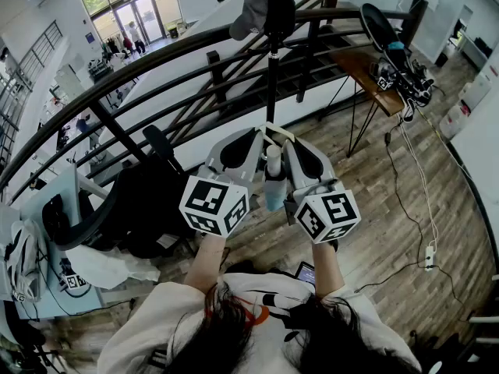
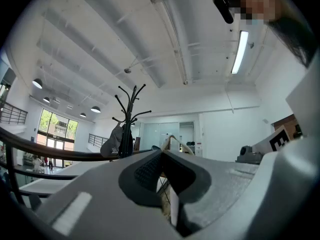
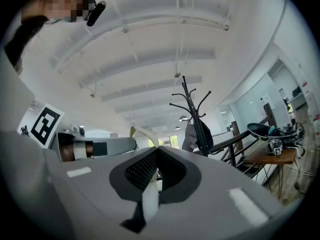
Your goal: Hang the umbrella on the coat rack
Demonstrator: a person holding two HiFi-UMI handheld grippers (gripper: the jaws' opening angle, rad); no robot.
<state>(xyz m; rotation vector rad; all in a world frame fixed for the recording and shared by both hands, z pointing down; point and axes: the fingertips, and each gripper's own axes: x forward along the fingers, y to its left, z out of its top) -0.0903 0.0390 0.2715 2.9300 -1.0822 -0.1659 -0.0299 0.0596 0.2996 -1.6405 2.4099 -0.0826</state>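
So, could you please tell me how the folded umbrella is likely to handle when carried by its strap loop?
The strap loop looks thin and probably floppy; the left gripper and right gripper are both shut on it, seemingly spreading it open. The umbrella between them looks compact, so it is likely light but apt to swing.

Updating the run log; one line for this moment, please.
left gripper: shut on strap | right gripper: shut on strap | umbrella: hangs between them | rack: ahead

The left gripper [image 1: 257,135] and right gripper [image 1: 287,140] are matt grey plastic, their jaws lined with rough black pads [image 3: 142,171]. The umbrella [image 1: 273,166] has a smooth pale handle. The coat rack [image 1: 272,61] is black metal and the floor [image 1: 390,232] is wood planks.
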